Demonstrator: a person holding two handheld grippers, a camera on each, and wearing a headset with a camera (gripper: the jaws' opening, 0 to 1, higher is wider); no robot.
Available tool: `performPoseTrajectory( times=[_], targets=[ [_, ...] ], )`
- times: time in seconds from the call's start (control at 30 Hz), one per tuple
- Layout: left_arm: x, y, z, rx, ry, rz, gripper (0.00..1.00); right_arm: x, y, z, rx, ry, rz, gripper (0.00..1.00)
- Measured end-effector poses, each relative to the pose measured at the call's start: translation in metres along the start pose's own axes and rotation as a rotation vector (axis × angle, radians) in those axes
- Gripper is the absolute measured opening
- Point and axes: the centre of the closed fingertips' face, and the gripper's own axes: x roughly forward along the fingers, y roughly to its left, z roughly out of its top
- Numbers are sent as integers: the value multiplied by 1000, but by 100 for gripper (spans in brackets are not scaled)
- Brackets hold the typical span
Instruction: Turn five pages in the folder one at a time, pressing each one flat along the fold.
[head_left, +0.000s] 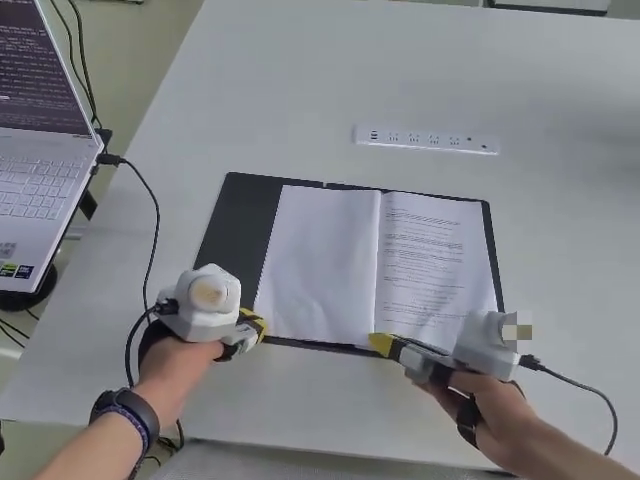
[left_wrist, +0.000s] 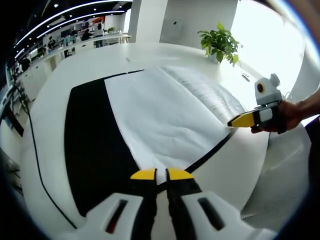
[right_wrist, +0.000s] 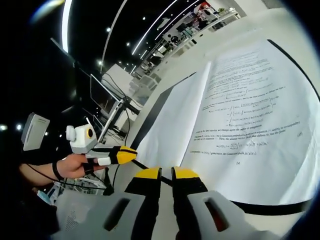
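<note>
A black folder (head_left: 232, 237) lies open on the white table, with a blank white page (head_left: 322, 262) on its left half and a printed page (head_left: 434, 262) on the right. My left gripper (head_left: 252, 327) hovers at the folder's near edge by the blank page's bottom-left corner, jaws shut with nothing between them (left_wrist: 155, 174). My right gripper (head_left: 384, 344) sits at the near edge just below the fold, yellow tips together (right_wrist: 166, 173) and empty. The blank page (left_wrist: 160, 115) and the printed page (right_wrist: 255, 120) both lie flat.
A white power strip (head_left: 427, 139) lies beyond the folder. An open laptop (head_left: 35, 160) stands at the left table edge, with black cables (head_left: 152, 230) trailing toward my left hand. A potted plant (left_wrist: 220, 42) stands far off.
</note>
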Motion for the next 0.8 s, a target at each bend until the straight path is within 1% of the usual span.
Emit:
performPoseTrajectory(
  times=[0.13,0.3,0.43,0.5,0.57,0.63,0.77,0.8],
  targets=[
    [-9,-1,4,-6,-18,7,8,-13,3,9,-45,-14,1,12],
    [-18,-5,10,15,-32,8,12,-28,-3,20,-84,-37,-26,17],
    [-23,-7,19,8,-60,9,14,-40,-9,28,-137,-39,-52,21],
    [-25,-10,24,10,-74,6,15,-46,-12,32,-144,-44,-66,23],
    [-27,-12,28,19,-82,2,17,-53,-17,39,-143,-65,-83,24],
    [-30,-15,32,28,-93,0,18,-60,-19,44,-163,-74,-102,24],
    [-37,-20,44,35,-117,-8,21,-72,-24,51,-187,-79,-126,30],
    [-38,-21,46,39,-121,-9,22,-77,-25,55,-204,-84,-136,31]
  ],
)
